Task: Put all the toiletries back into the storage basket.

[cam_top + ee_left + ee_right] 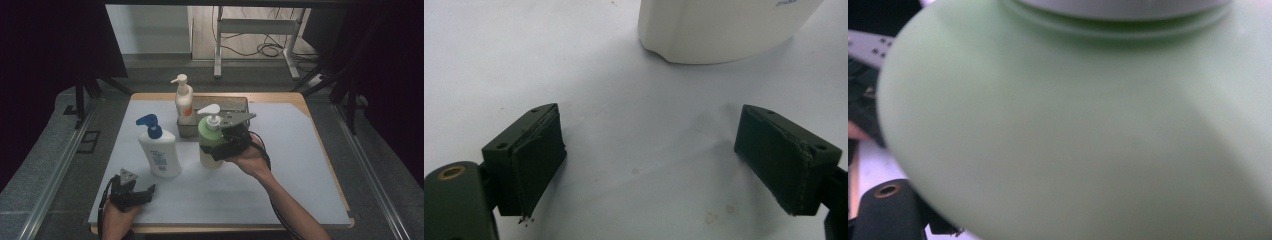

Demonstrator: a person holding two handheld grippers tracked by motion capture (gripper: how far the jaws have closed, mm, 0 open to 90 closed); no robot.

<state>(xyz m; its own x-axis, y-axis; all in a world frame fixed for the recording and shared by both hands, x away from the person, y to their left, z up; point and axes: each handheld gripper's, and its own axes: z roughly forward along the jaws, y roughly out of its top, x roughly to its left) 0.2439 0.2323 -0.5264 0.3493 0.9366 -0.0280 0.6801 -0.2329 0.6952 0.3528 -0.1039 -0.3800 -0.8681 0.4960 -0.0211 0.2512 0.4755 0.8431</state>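
Green pump bottle (210, 140) standing upright near the middle of the white table (300, 165), white pump head on top, just near of a grey metal basket (235, 102). Being gripped around its body from the right by the right gripper (216, 148), jaws set wide and pressing on the bottle's sides; in the right gripper view, pale green bottle (1088, 130) sitting right up against the camera, blurred, with its white collar at the top edge. Whether lifted off the table or resting on it, impossible to tell.

Basket sitting at the far middle of the table, its inside mostly hidden behind the bottles; contents not possible to make out. Standing at its left edge, touching or just beside it, a slim white pump bottle with an orange label (183, 100).

To the left of the green bottle, apart from it, standing upright: a wider white bottle with a blue pump (159, 148) and blue print on its front.

Resting at the near left corner of the table, well apart from the green bottle: left gripper (145, 192), held in a hand, jaws spread wide with nothing between them. In the left gripper view, bare table between the two black pads (541, 155), and the rounded base of the white bottle (719, 30) standing just beyond.
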